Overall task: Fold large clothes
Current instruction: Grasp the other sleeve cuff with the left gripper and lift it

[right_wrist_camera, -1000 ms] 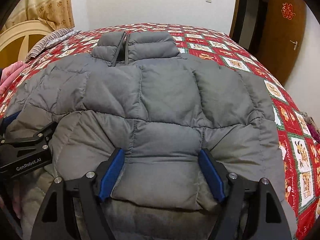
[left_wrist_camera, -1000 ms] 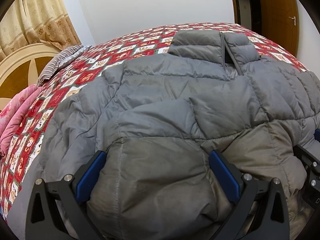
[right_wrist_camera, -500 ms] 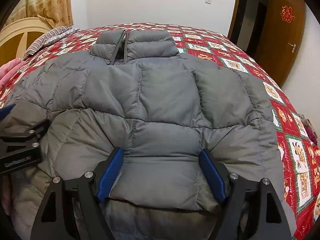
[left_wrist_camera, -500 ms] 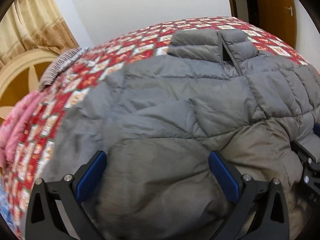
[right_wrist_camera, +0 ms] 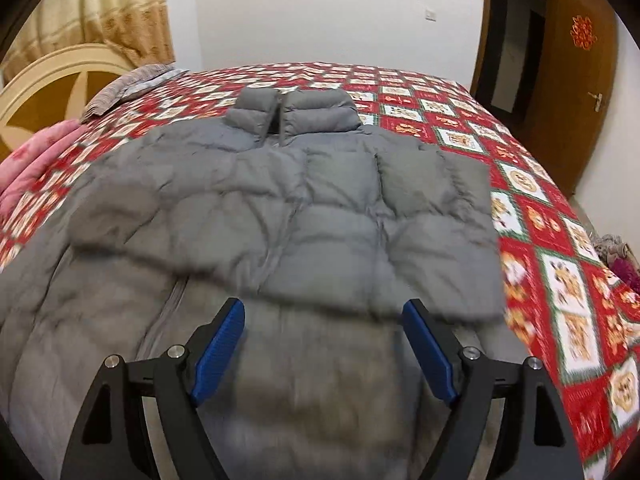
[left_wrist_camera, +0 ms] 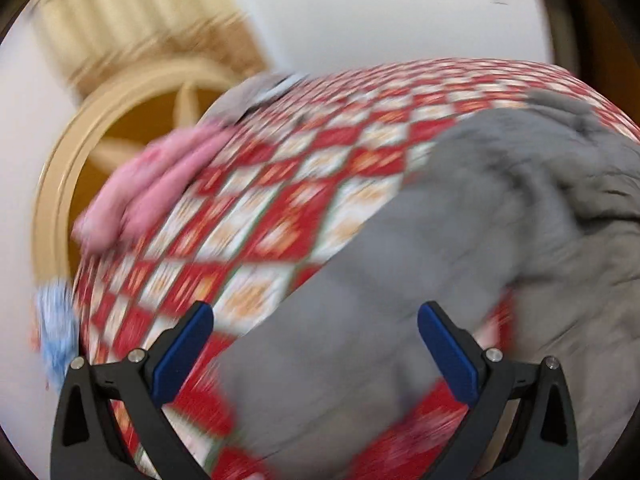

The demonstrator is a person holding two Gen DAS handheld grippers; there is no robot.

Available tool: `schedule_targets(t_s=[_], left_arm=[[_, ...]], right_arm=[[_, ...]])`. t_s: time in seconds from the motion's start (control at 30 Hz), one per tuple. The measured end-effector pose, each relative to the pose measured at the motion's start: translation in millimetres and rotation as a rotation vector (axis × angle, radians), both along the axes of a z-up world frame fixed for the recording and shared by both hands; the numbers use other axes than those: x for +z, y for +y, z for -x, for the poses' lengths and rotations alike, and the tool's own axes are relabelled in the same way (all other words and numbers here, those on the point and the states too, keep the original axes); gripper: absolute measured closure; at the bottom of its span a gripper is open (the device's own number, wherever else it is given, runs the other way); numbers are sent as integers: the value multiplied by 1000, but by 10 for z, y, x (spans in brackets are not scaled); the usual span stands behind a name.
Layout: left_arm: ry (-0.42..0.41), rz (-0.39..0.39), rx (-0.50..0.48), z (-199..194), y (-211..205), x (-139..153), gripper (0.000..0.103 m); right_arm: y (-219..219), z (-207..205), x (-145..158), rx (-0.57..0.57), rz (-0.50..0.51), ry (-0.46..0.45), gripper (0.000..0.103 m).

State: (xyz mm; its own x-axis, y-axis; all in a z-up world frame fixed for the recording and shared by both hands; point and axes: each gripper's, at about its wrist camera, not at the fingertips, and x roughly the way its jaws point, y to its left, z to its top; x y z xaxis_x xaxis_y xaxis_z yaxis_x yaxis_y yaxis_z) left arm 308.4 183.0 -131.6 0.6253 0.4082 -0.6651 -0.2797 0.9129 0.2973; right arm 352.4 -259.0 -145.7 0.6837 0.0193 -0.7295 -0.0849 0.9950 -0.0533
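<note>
Both spread, nothing pinched: left gripper (left_wrist_camera: pixel 314 344) over jacket (right_wrist_camera: pixel 280 208) sleeve, right gripper (right_wrist_camera: pixel 322 340) over its near hem, on bed (right_wrist_camera: pixel 540 216).

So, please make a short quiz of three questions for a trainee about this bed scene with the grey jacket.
1. True or false: the jacket's collar points toward the far wall.
2. What lies under the grey jacket? A) bare floor B) red patterned bedspread C) wooden table
3. Fill in: the right gripper is ____, with jacket fabric beyond its fingers.

Key: 1 true; 2 B; 3 open
</note>
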Motion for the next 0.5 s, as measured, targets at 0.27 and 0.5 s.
schedule_targets(t_s=[0.27, 0.5], left_arm=[[48, 275, 77, 166, 462, -420, 3], [41, 284, 51, 7, 499, -342, 89]], right_arm=[[217, 491, -24, 77, 43, -58, 22], [149, 689, 35, 62, 47, -93, 22]])
